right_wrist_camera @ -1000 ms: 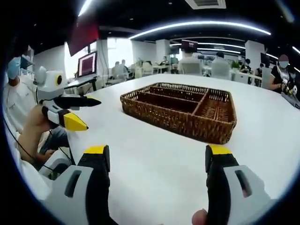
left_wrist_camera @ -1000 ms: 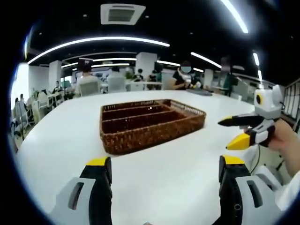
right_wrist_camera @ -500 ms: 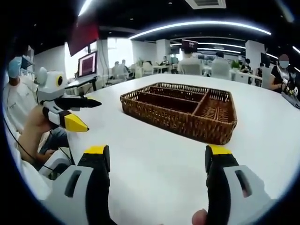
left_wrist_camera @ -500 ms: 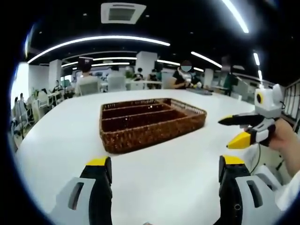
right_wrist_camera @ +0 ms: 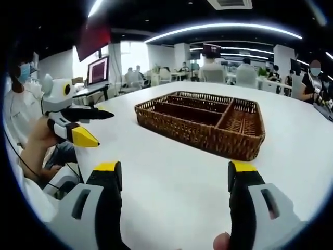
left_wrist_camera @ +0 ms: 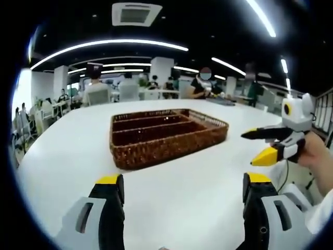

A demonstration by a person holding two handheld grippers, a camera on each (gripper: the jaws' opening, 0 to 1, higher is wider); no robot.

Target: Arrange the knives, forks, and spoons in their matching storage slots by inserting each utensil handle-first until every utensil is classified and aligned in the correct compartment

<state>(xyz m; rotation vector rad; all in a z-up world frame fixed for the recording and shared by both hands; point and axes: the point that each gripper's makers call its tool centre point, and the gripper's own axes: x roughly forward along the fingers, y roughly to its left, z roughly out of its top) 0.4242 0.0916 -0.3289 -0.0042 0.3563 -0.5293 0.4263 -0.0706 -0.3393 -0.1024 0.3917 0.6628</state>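
The wicker basket [left_wrist_camera: 167, 136] [right_wrist_camera: 203, 123] sits on the white counter [left_wrist_camera: 182, 182] straight ahead of both claws, its 3 long slots running across them. Left claw [left_wrist_camera: 179, 182] and right claw [right_wrist_camera: 173, 174] both gape, holding nothing. I see no utensils.

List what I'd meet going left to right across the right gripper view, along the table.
Left claw held in a hand → wicker tray on the white table → seated person at the far right edge.
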